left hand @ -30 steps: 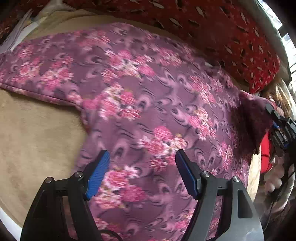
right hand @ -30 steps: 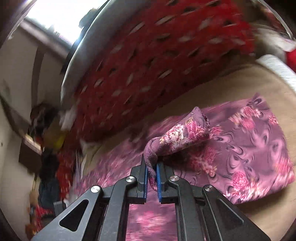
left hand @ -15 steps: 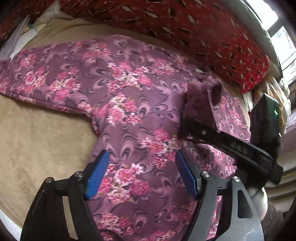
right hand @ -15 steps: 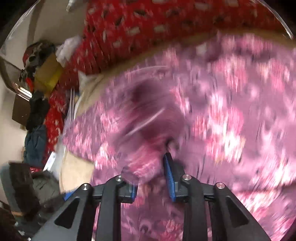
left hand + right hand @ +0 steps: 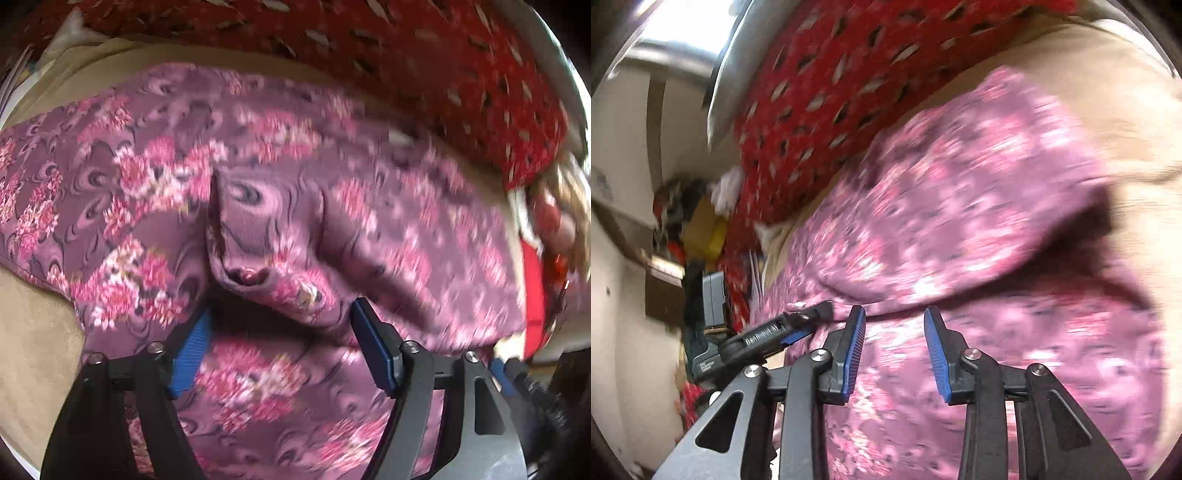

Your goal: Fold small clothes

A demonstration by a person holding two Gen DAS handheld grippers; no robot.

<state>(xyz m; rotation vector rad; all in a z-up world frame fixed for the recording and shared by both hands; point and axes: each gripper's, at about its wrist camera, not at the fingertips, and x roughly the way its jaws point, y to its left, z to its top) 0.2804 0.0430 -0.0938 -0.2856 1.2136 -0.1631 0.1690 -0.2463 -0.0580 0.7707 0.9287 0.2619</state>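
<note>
Left wrist view: floral garment [image 5: 332, 192] lies lengthwise left-to-right, both grippers' fingers [image 5: 373, 350] released.

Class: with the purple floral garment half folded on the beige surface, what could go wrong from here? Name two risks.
1. The folded flap lies bunched and puckered, so it may crease unevenly.
2. The left tool, jaws apart and just closing, sits low over the floral garment and could snag two layers.

Left gripper [image 5: 280, 343] closing, right gripper [image 5: 894, 347] opening, both empty, angled downward.
</note>
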